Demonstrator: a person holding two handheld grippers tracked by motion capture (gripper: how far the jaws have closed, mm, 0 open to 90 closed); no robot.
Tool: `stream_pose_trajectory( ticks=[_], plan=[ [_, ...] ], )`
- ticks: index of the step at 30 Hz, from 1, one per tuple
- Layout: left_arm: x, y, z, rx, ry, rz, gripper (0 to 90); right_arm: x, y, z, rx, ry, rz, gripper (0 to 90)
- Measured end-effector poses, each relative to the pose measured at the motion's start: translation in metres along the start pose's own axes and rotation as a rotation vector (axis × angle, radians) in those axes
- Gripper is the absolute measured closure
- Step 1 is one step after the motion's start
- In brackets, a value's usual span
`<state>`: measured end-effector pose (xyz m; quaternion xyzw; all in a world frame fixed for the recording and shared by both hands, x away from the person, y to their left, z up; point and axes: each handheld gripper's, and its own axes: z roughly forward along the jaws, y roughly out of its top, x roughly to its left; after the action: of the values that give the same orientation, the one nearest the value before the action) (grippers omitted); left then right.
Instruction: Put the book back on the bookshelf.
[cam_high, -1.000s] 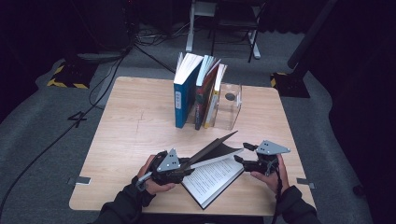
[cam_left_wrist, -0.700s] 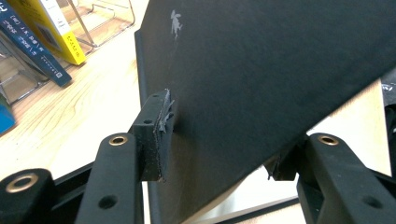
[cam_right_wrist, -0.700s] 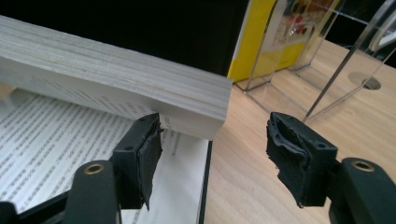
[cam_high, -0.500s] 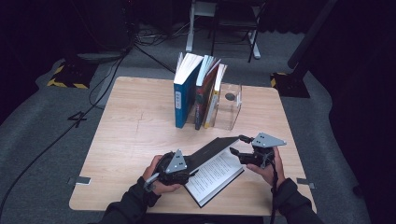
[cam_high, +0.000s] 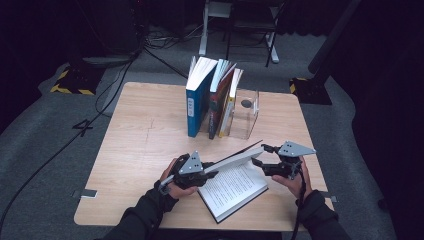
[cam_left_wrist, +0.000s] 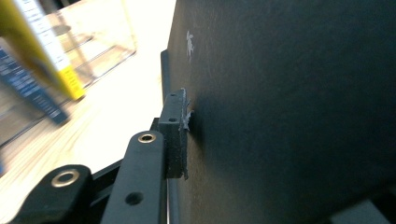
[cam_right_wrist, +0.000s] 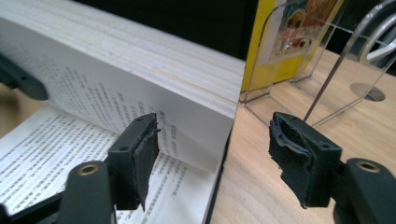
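- Now your left gripper (cam_high: 207, 171) has its jaws closing on the black cover and raised half of the open book (cam_high: 232, 182), one pad (cam_left_wrist: 173, 135) flat against the cover.
- Your right gripper (cam_high: 259, 156) has been spreading; its jaws stand apart, straddling the raised pages' corner, pads clear.
- The book lies open on the table (cam_high: 140, 145), near you, before the upright books (cam_high: 212, 97) and clear bookend (cam_high: 247, 112).

The high view looks forward and down over the whole desk (cam_high: 140, 130) from its near edge. Both gripper views sit close against the open book (cam_high: 235, 185), sharing it with the high view.
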<state>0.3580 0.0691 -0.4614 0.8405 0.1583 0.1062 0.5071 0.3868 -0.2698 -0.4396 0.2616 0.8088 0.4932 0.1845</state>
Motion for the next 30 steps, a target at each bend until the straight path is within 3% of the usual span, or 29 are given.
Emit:
stream_pose_trajectory(
  ticks=[3,6,9,13,16,20,24,26,30],
  plan=[
    [0.004,0.004,0.009,-0.013,-0.038,-0.006,67.3,-0.005,-0.008,-0.003,0.033,0.023,-0.019,31.4],
    [0.007,0.008,0.018,-0.02,-0.069,0.003,67.4,-0.014,-0.018,-0.004,0.07,0.064,-0.002,28.0],
    [0.012,0.01,0.023,-0.03,-0.108,0.006,67.5,-0.022,-0.022,-0.006,0.056,0.097,0.032,25.6],
    [0.019,0.012,0.024,-0.017,-0.137,0.017,67.3,-0.027,-0.02,-0.004,0.032,0.134,0.012,26.5],
    [0.019,0.013,0.021,0.004,-0.129,0.039,66.8,-0.026,-0.014,0.0,0.0,0.167,-0.003,27.9],
    [0.02,0.014,0.016,0.038,-0.118,0.047,64.0,-0.023,-0.01,0.003,-0.004,0.158,-0.016,29.5],
    [0.022,0.014,0.005,0.103,-0.058,0.068,55.1,-0.017,-0.008,0.003,0.022,0.168,-0.055,33.8],
    [0.025,0.012,-0.001,0.12,-0.041,0.067,52.9,-0.011,-0.008,0.003,0.031,0.176,-0.086,38.6],
    [0.031,0.008,-0.01,0.157,-0.006,0.066,52.4,0.004,-0.005,0.003,0.042,0.228,-0.163,57.0]
  ],
)
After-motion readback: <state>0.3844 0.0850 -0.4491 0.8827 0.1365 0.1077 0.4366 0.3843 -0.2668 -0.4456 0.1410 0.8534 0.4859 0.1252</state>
